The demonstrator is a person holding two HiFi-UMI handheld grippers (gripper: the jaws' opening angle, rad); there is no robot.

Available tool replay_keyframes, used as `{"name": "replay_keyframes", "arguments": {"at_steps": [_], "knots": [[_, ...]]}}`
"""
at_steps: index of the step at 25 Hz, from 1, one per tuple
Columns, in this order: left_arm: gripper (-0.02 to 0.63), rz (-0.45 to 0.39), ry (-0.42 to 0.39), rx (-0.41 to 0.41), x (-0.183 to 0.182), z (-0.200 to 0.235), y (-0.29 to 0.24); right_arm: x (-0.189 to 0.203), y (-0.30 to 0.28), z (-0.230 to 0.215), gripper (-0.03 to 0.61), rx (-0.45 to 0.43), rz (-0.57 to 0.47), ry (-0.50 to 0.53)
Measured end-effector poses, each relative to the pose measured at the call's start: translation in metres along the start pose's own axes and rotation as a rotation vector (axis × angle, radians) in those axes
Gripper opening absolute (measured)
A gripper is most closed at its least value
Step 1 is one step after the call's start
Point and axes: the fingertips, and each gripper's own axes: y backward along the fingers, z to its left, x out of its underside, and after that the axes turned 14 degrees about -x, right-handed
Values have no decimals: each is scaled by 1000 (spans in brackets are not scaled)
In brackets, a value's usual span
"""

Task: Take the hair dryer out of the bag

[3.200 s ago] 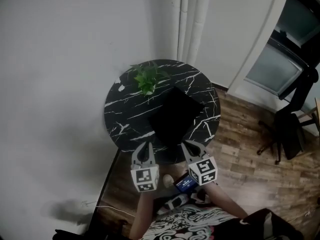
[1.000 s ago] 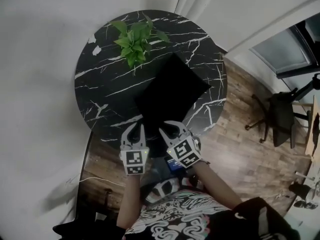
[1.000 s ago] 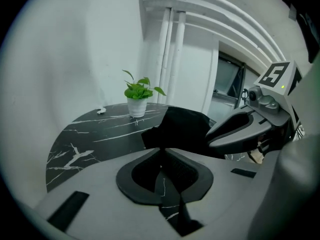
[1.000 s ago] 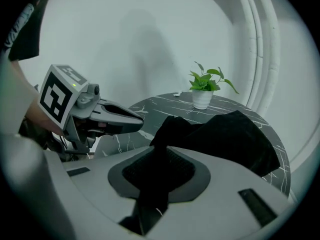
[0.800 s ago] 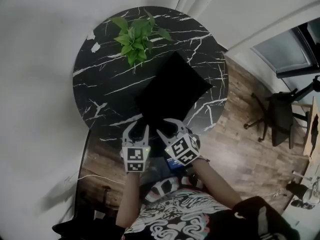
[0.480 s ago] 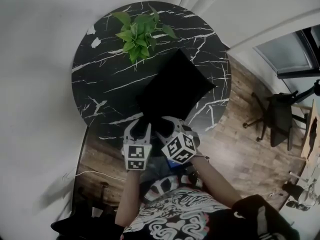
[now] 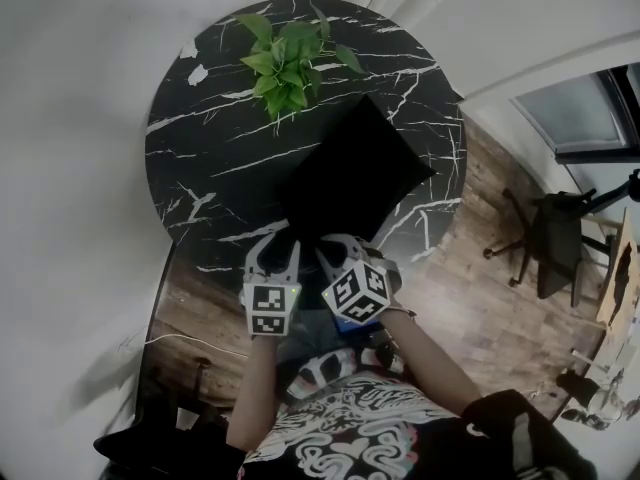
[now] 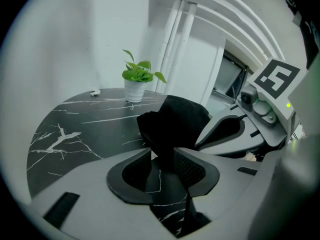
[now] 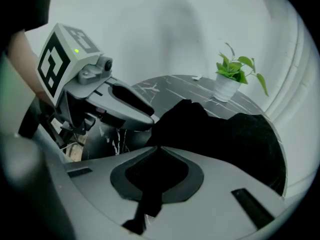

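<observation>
Our left tongs [image 8: 162, 153] have just been opening and now pinch the near edge of the black bag [image 7: 355, 173]; our right tongs [image 9: 159, 150], just closing, nip it too; the hair dryer is unseen, presumably inside the bag on the desk [image 7: 200, 138]; we judge the mouth ready to part.

The light is dim, even and greyish, with colour washed out; only the plant [image 7: 290, 63] keeps a clear green. The bag [image 7: 350, 173] reads as flat black, its folds lost in the head view. The dark table [image 7: 200, 158] carries a faint pale sheen along its near left edge. A soft, broad shadow lies on the wall [image 7: 70, 218] at the left. All three views are wide-angle: the corners go dark, the table bulges, and the pipes [image 8: 175, 34] bend in the left gripper view. In both gripper views the nearest parts are soft.
</observation>
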Motion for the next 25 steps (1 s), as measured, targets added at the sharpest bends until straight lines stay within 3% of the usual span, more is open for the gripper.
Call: {"name": "replay_keyframes", "arguments": {"at_steps": [1, 11, 17, 25], "knots": [[129, -5, 0, -2, 0, 0, 1, -1, 3, -2, 25, 7, -12, -10], [129, -35, -20, 8, -6, -5, 1, -9, 27, -9, 23, 32, -86, -60], [129, -30, -63, 30, -10, -9, -2, -18, 46, -21, 22, 66, -189, -169], [129, -22, -119, 69, -15, -20, -5, -25, 66, -34, 21, 128, -234, -175]]}}
